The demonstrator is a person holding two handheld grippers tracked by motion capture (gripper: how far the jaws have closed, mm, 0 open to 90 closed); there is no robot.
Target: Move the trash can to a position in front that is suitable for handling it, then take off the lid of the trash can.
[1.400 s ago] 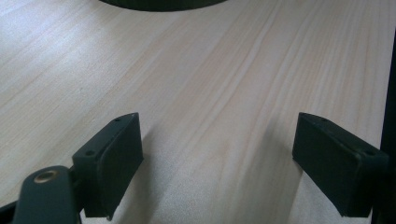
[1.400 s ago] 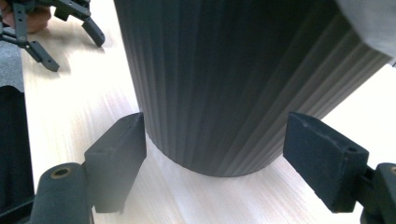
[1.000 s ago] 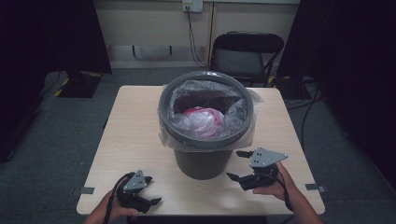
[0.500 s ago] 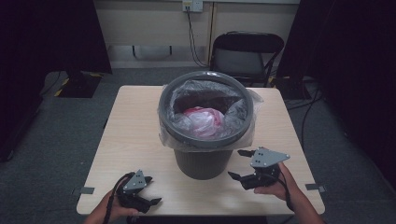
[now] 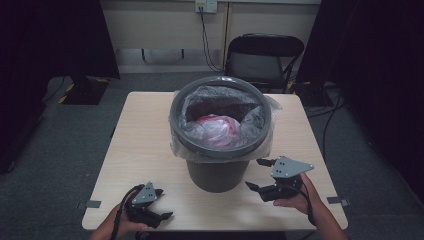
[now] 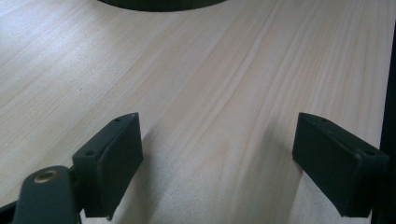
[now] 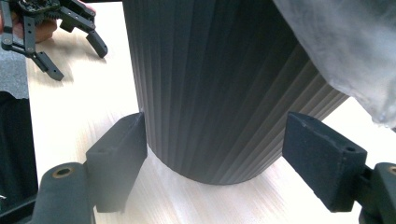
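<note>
While our left gripper (image 5: 161,206) and right gripper (image 5: 261,175) both hang spread and empty near the tabletop's (image 5: 145,135) front edge, we list the lined bin (image 5: 220,165) mid-table, bag (image 5: 220,131) inside, untouched, work unstarted.

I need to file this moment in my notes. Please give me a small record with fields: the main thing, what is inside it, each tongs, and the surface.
main thing: grey bin, upright near the table's middle
liner: clear plastic bag, folded out over the rim
inside: pink-and-white bundle
left tongs: open, nothing between the jaws, low over the table's near edge, apart from the bin
right tongs: open, pointing at the bin's lower wall, jaws either side of it in the right gripper view; contact unclear
surface: light wooden table
</note>
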